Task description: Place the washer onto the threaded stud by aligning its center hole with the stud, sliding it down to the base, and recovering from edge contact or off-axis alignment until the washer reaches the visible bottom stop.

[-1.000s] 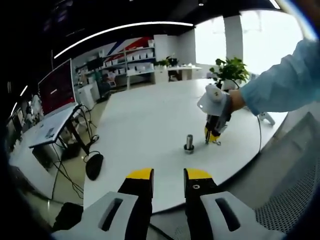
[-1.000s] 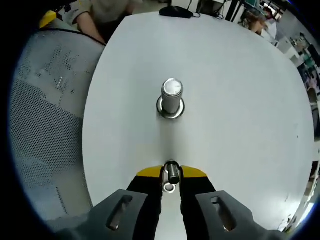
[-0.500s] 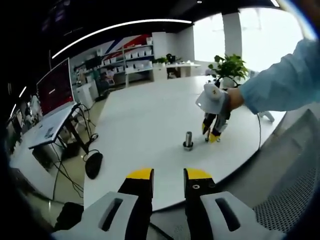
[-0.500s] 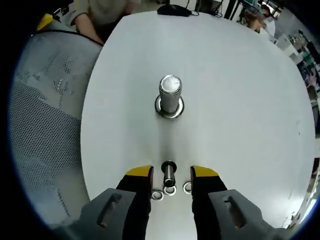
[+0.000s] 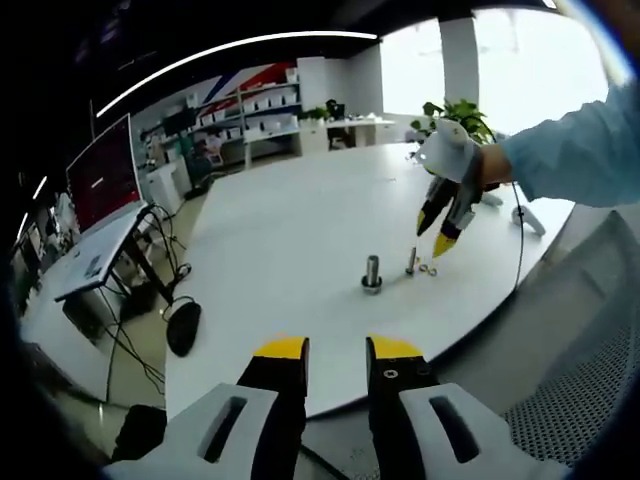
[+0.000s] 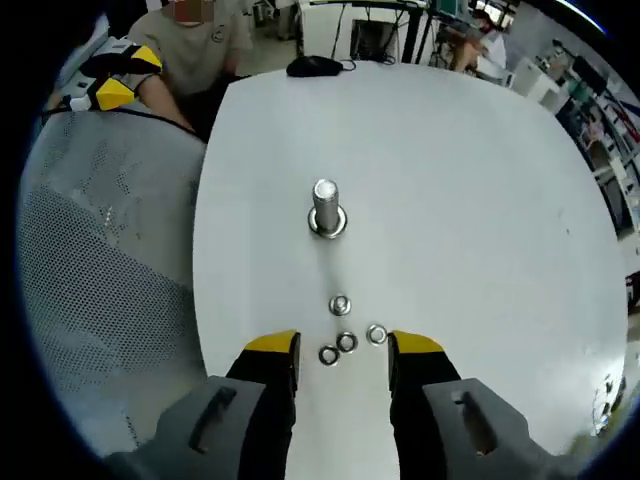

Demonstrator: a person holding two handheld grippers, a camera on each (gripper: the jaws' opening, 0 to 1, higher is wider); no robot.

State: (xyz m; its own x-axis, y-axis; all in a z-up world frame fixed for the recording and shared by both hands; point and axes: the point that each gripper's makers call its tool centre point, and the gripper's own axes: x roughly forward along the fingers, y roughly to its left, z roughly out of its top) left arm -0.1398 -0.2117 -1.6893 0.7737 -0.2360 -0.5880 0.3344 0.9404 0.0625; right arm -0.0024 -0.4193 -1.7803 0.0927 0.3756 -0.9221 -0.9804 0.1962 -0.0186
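Now the right tool [image 6: 340, 350] hangs above the white tabletop [image 6: 480, 200] with its yellow-tipped jaws spread wide and nothing between them. Just beyond the jaw tips lie three small washers: one [image 6: 328, 355] on the left, one [image 6: 347, 342] in the middle and one [image 6: 376, 335] on the right, each a thin, shiny silver ring with a dark center hole, lying flat and close together. A little farther stands a short metal pin [image 6: 339, 305], upright on the tabletop. Farther still rises the threaded stud [image 6: 325, 205], a bright steel post with a flat round top, standing on a wider round base.

From the left gripper view, the left tool [image 5: 335, 352] sits near the tabletop's near edge, its jaws a narrow gap apart and empty. The right tool [image 5: 440, 228] shows here too, held by a hand in a light blue sleeve [image 5: 570, 155], raised above the washers [image 5: 428, 269], which lie to the right of the stud [image 5: 372, 273]. A computer mouse [image 6: 315, 66] rests at the tabletop's far edge.
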